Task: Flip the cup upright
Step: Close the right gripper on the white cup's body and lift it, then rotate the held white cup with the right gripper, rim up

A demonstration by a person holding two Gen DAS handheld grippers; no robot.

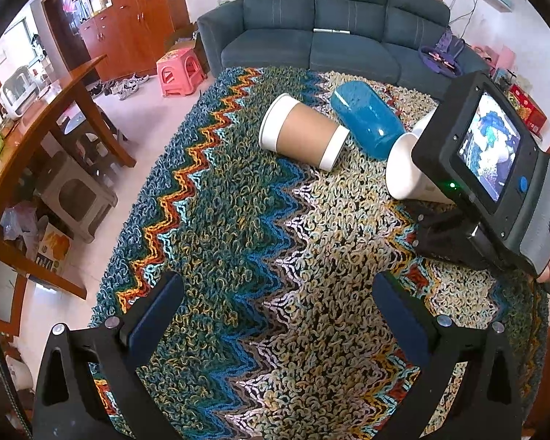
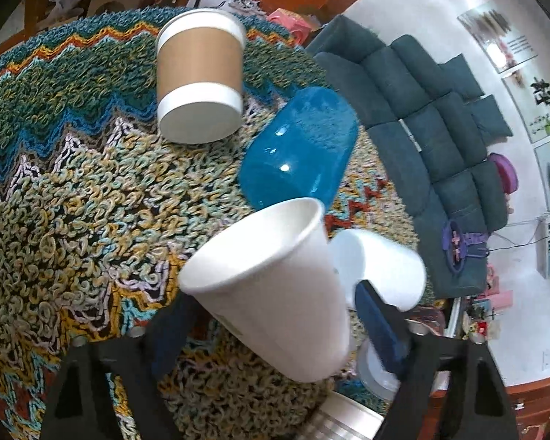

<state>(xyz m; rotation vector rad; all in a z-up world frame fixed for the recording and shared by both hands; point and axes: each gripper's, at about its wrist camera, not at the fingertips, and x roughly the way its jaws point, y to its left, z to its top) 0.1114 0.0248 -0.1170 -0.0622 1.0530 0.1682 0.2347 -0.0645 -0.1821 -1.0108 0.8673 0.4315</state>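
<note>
My right gripper [image 2: 275, 300] is shut on a white paper cup [image 2: 275, 286], held tilted above the shaggy zigzag rug [image 2: 55, 190], its mouth pointing up and left. The same cup shows in the left wrist view [image 1: 403, 168], partly hidden behind the right gripper's body [image 1: 495, 168]. A brown-sleeved paper cup [image 1: 304, 132] [image 2: 200, 77] and a blue plastic cup [image 1: 366, 121] [image 2: 300, 146] lie on their sides on the rug. Another white cup [image 2: 381, 267] lies behind the held one. My left gripper [image 1: 275, 315] is open and empty, low over the rug's near part.
A dark blue sofa [image 1: 330, 25] stands behind the rug. A pink stool [image 1: 179, 71] and a wooden table [image 1: 36, 139] are at the left. A ribbed metallic cup [image 2: 341, 421] and a clear lid [image 2: 377, 377] lie near my right gripper.
</note>
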